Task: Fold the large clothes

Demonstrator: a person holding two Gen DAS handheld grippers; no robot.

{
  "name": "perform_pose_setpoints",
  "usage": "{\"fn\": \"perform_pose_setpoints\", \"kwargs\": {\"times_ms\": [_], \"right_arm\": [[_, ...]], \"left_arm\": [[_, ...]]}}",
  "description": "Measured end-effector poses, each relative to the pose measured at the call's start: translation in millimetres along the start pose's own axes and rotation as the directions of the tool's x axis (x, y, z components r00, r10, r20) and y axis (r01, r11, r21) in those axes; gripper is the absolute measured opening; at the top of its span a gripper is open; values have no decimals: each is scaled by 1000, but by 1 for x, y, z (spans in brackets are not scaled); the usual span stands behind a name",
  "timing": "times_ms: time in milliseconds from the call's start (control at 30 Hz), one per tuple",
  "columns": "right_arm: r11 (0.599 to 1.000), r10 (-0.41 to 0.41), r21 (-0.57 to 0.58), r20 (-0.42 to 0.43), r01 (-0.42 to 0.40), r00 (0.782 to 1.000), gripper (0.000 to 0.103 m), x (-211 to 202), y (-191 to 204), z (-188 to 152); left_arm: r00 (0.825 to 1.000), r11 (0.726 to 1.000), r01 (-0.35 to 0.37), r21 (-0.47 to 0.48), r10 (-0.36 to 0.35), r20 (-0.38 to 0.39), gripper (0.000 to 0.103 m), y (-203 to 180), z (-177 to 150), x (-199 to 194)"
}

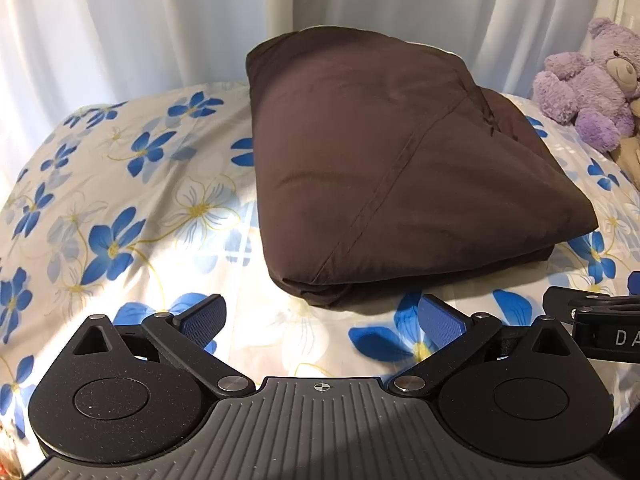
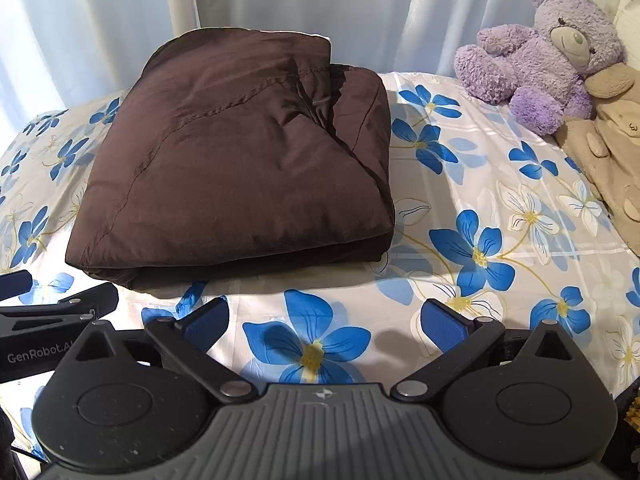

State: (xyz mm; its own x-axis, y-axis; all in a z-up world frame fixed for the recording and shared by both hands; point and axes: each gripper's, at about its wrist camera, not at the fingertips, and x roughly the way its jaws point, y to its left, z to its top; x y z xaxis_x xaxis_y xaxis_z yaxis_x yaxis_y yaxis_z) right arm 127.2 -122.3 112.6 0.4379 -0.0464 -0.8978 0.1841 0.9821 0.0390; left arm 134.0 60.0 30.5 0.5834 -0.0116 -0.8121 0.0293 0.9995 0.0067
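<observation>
A dark brown garment (image 1: 392, 168) lies folded into a thick, squarish bundle on the flowered bedsheet (image 1: 120, 200). It also shows in the right wrist view (image 2: 240, 168). My left gripper (image 1: 322, 320) is open and empty, held just in front of the bundle's near edge. My right gripper (image 2: 326, 320) is open and empty, in front of the bundle's near right corner and a little to its right. Each gripper's body shows at the edge of the other's view.
A purple teddy bear (image 2: 548, 52) and a beige plush toy (image 2: 608, 140) sit at the bed's far right. White curtains (image 1: 160, 20) hang behind the bed. The sheet (image 2: 480, 220) lies flat around the bundle.
</observation>
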Motion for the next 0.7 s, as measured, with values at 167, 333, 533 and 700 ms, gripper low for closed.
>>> {"fn": "perform_pose_setpoints", "kwargs": {"times_ms": [167, 333, 533, 700], "right_arm": [[1000, -1, 7, -7, 1, 1000, 102, 3, -1, 1], [1000, 1, 14, -10, -1, 1000, 102, 4, -2, 2], [1000, 2, 15, -10, -2, 1000, 102, 4, -3, 2], [1000, -1, 9, -2, 1, 1000, 102, 3, -2, 3]], "left_arm": [[1000, 1000, 0, 5, 0, -4, 103, -2, 1, 1], [1000, 1000, 3, 1, -3, -12, 103, -2, 2, 3], [1000, 1000, 7, 2, -7, -19, 103, -4, 4, 4], [1000, 1000, 6, 2, -6, -22, 103, -4, 4, 5]]}}
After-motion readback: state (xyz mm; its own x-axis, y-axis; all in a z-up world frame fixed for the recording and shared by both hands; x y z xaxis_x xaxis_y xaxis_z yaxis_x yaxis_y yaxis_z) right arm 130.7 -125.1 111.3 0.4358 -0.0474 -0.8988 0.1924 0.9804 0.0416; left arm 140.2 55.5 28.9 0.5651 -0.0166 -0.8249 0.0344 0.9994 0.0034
